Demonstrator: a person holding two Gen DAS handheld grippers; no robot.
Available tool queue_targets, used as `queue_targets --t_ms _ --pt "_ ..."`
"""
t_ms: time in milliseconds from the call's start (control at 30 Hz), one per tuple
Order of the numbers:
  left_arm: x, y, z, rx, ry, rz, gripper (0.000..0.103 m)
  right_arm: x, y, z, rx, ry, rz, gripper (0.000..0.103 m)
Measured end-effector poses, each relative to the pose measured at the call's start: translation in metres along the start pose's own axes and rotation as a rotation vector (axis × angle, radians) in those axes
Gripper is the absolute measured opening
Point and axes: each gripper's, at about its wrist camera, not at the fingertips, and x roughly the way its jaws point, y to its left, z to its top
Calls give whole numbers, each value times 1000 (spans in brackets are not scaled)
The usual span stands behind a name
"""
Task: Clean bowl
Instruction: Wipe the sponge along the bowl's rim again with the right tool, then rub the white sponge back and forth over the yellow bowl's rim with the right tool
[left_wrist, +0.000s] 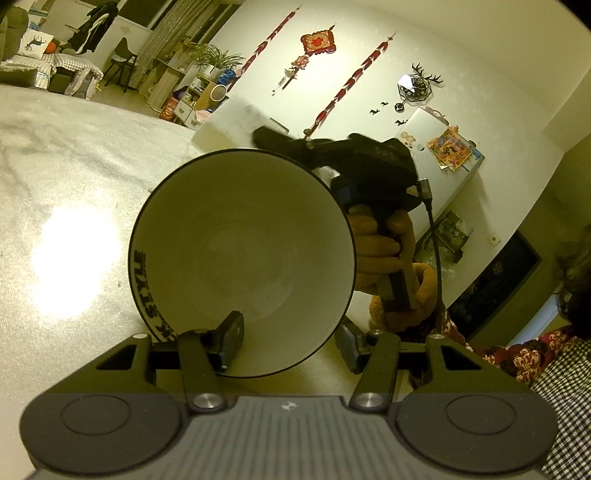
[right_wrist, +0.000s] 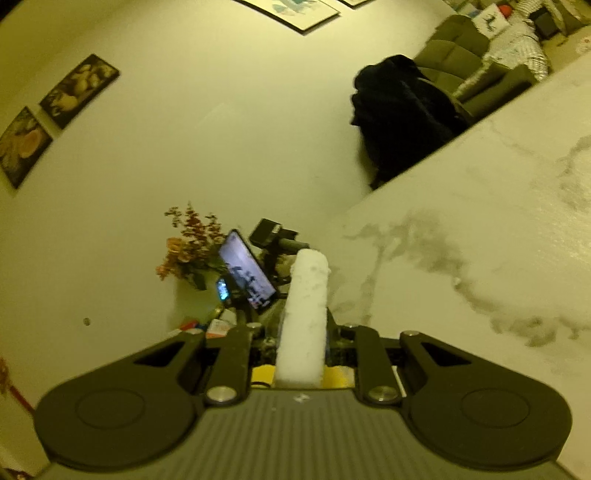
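My left gripper (left_wrist: 288, 349) is shut on the rim of a white bowl (left_wrist: 243, 258) with a black rim and black lettering outside. The bowl is held tilted, its empty inside facing the camera, above the marble table (left_wrist: 74, 184). One finger (left_wrist: 231, 341) sits inside the bowl, the other outside. My right gripper (right_wrist: 303, 325) is shut on a white sponge (right_wrist: 304, 317), held on edge. In the left wrist view the right gripper (left_wrist: 280, 142) and its sponge (left_wrist: 232, 123) hover just behind the bowl's upper rim.
The marble table (right_wrist: 480, 258) fills the right of the right wrist view, its edge running diagonally. Beyond it are a phone on a stand (right_wrist: 245, 273), dried flowers (right_wrist: 188, 247) and a dark garment on a chair (right_wrist: 399, 114). A fridge (left_wrist: 439, 155) stands behind.
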Motion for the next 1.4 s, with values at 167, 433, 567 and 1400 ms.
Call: queue_targets --t_ms 167,433,567,1400 --pt "-1 4 -1 0 -1 0 55 4 -6 0 12 17 -48 20" --pt "-1 5 -4 0 -1 1 55 8 -10 -2 15 41 -78 19" --pt "1 3 -5 0 -2 1 56 3 -7 -4 -1 28 -28 19" --pt "3 6 -4 -7 -5 -3 56 8 -20 -3 84 67 -58 19"
